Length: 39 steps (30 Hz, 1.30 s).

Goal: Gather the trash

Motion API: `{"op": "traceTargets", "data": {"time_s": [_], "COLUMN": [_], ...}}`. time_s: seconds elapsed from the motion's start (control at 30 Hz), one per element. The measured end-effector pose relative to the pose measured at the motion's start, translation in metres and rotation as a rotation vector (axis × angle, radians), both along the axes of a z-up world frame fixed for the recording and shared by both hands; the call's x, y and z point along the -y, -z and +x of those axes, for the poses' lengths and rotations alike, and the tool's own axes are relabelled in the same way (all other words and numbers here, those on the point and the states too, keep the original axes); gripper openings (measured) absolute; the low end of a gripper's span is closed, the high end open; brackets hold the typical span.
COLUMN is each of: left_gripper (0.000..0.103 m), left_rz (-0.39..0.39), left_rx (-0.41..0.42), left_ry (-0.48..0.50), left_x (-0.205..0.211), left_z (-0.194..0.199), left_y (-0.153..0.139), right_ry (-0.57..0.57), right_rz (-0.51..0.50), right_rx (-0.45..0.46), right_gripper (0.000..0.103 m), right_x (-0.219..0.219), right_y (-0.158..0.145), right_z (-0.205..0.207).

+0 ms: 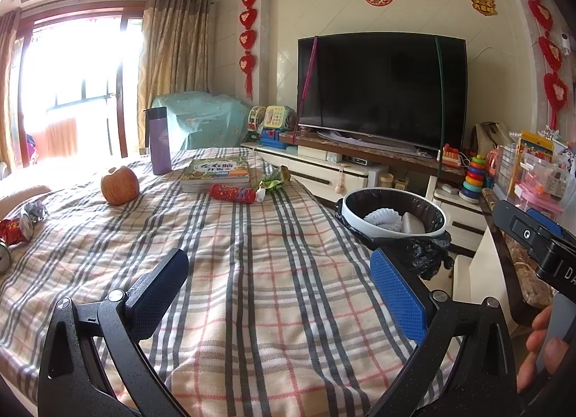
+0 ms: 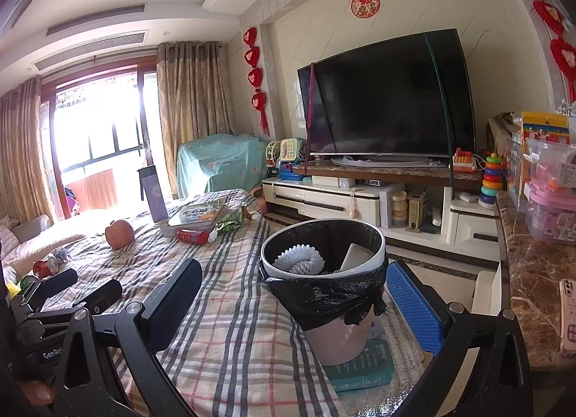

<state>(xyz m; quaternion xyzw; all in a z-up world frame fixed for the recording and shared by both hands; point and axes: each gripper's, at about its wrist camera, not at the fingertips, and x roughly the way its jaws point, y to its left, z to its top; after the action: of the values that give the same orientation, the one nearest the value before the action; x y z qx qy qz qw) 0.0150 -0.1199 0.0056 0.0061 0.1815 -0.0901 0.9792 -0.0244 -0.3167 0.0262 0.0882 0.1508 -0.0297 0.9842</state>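
Note:
On the plaid-covered table point(image 1: 273, 309) lie a red tube point(image 1: 232, 193), a green wrapper point(image 1: 275, 179) and, at the far left, a crumpled red and silver wrapper point(image 1: 21, 222). A trash bin point(image 1: 396, 233) with a black liner stands off the table's right edge; a white foam net point(image 2: 298, 258) lies inside. My left gripper point(image 1: 279, 291) hovers open over the cloth with nothing in it. My right gripper point(image 2: 295, 305) is open too, and the bin point(image 2: 338, 341) shows close ahead between its fingers. The left gripper point(image 2: 81, 287) appears at the left of the right wrist view.
An apple point(image 1: 120, 185), a purple flask point(image 1: 160, 140) and a book point(image 1: 216, 174) sit at the table's far end. The bin rests on a green box point(image 2: 363, 366). A marble counter point(image 2: 532, 284) with a pink phone point(image 2: 568, 320) runs on the right. Beyond are the TV point(image 1: 381, 89) and toy clutter.

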Motion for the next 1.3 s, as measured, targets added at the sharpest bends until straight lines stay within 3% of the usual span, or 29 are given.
{"op": "traceTargets", "data": {"time_s": [0.7,1.3], "left_gripper": [0.103,0.103], "left_rz": [-0.012,-0.077], "left_rx": [-0.012,-0.064], "left_ry": [0.015,0.012], "left_x": [-0.001,-0.024], "left_z": [0.003,0.016], "left_y": [-0.001,0.002], "right_ry": [-0.001,-0.031], "right_rz": [0.007,0.010], "right_rx": [-0.014,-0.078], "right_gripper": [0.103,0.103], "right_x": [-0.001,-0.012], "right_y": [0.001,0.004], "right_z": [0.003,0.025]}}
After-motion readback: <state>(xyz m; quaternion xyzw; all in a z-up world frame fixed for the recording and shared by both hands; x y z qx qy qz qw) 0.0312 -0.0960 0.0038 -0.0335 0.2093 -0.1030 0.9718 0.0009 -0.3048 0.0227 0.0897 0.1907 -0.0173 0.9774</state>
